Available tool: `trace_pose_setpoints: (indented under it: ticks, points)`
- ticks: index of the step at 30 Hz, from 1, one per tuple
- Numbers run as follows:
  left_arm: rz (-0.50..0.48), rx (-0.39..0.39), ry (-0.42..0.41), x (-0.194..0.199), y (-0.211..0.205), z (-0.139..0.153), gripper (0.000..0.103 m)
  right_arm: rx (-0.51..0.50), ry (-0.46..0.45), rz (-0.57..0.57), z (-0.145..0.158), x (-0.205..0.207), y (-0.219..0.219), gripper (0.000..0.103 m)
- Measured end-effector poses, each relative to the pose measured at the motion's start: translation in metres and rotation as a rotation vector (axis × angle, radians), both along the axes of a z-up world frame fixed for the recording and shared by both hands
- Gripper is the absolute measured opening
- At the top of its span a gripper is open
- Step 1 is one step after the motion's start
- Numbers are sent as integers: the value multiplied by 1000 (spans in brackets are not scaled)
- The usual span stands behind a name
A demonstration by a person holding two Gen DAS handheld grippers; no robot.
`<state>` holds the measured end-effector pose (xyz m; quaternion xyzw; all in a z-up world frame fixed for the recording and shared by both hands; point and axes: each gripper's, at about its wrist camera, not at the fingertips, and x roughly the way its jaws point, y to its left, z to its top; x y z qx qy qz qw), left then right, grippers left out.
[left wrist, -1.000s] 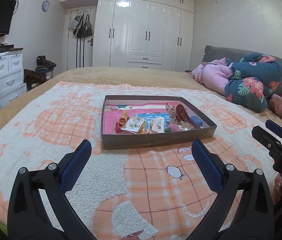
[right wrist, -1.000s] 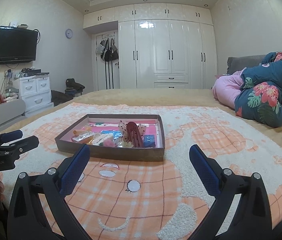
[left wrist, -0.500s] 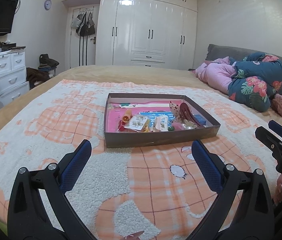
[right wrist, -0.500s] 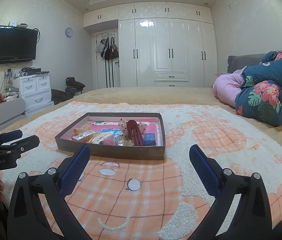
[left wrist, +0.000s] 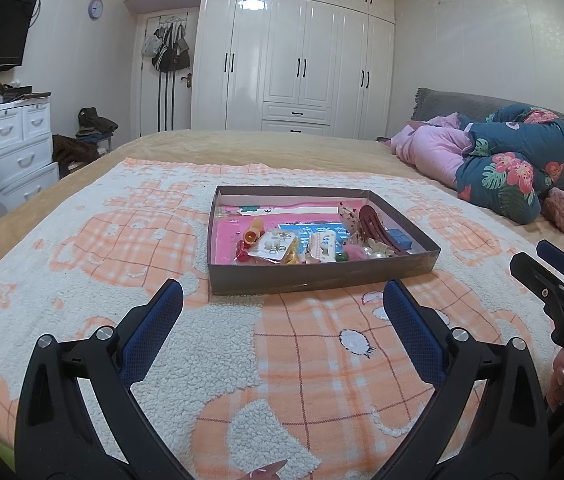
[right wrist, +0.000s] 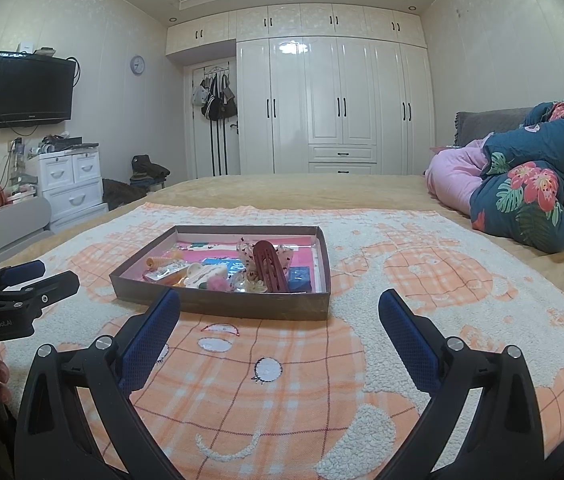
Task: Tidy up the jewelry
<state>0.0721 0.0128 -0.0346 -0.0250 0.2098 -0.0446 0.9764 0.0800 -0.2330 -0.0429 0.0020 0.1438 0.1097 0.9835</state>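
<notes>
Jewelry bits (left wrist: 305, 242) sit piled in the brown box (left wrist: 321, 276) on the blanket (left wrist: 82, 240) at 12 o'clock, w/ left gripper (left wrist: 282, 308) & right gripper (right wrist: 280, 308) both wide open, holding nothing, prob ready to reach in.

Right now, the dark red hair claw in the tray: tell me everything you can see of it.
The hair claw is dark red, glossy, plastic by the look, long and curved with slots along its back. It lies in the right part of the tray, propped on the clutter rather than flat: a speckled piece behind it, a pearl flower at its near end, a blue box to its right. Neither gripper touches it.
</notes>
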Motion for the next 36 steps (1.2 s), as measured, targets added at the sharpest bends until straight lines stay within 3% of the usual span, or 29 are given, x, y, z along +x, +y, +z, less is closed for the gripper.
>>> trace_pose_setpoints:
  ticks: [36]
  points:
    - [-3, -5, 6, 0, 0, 0, 92, -5, -1, -3, 1, -1, -3, 97]
